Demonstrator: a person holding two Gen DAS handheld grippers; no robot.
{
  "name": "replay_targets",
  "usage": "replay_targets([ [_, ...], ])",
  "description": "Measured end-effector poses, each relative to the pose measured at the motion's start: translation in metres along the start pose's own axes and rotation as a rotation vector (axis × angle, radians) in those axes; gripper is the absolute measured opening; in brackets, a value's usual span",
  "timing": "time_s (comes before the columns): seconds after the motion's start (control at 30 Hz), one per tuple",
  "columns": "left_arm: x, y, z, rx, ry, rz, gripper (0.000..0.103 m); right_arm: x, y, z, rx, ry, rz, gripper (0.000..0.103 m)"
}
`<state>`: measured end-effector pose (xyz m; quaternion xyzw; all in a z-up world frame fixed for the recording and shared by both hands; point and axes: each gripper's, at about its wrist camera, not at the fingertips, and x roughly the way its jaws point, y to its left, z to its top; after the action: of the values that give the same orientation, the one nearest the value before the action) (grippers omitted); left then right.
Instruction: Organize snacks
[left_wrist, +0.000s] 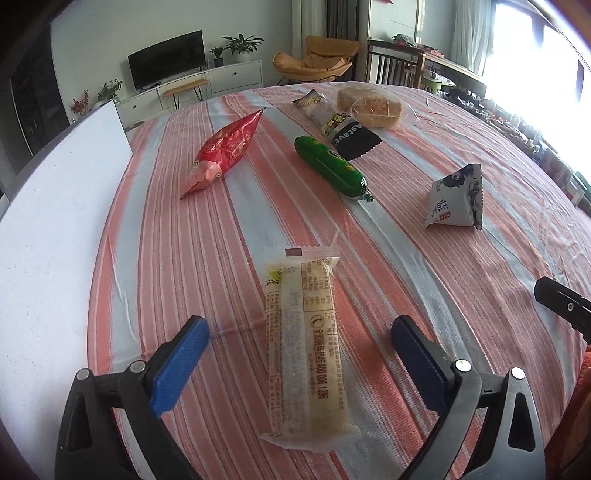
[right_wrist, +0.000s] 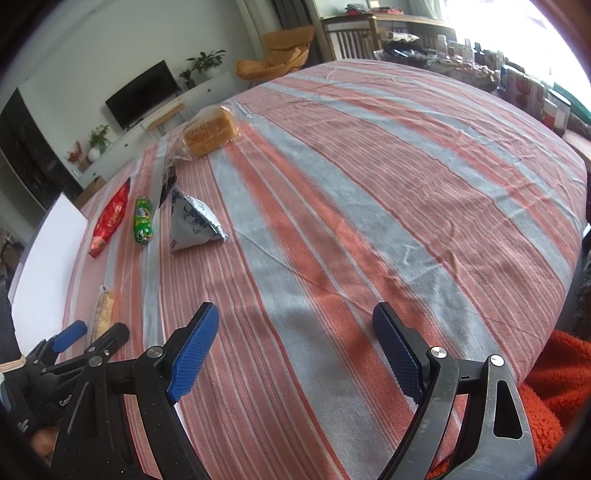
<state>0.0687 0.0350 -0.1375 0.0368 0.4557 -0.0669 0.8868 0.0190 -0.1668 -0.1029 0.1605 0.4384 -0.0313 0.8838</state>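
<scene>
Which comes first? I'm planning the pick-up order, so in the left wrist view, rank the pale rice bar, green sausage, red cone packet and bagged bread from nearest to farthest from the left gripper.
1. Pale rice bar: lying between the open jaws of the left gripper.
2. Green sausage: mid-table, slightly right.
3. Red cone packet: mid-table, left; close to the sausage's range.
4. Bagged bread: far edge, right.

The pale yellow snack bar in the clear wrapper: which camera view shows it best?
The left wrist view. The snack bar lies full length between the open fingers of the left gripper, its printed label readable. The right wrist view shows it only as a thin sliver at the left edge.
</scene>
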Motion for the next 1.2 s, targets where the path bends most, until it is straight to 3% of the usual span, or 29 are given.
replay_targets([
  [0.97, 0.001, -0.001, -0.001, 0.003, 0.007, -0.003, 0.103, 0.003, 0.006, -0.001, -0.035, 0.009, -0.032, 0.089],
  [1.07, -0.001, -0.002, -0.002, 0.005, 0.024, -0.007, 0.102, -0.002, -0.003, 0.0, 0.011, -0.002, 0.013, 0.087],
  [1.13, -0.005, -0.002, -0.005, 0.002, 0.027, -0.009, 0.097, -0.012, -0.018, 0.002, 0.096, -0.054, 0.07, 0.087],
  [1.2, -0.011, -0.001, -0.008, -0.002, 0.017, -0.007, 0.075, -0.017, -0.022, 0.009, 0.114, -0.099, 0.102, 0.088],
])
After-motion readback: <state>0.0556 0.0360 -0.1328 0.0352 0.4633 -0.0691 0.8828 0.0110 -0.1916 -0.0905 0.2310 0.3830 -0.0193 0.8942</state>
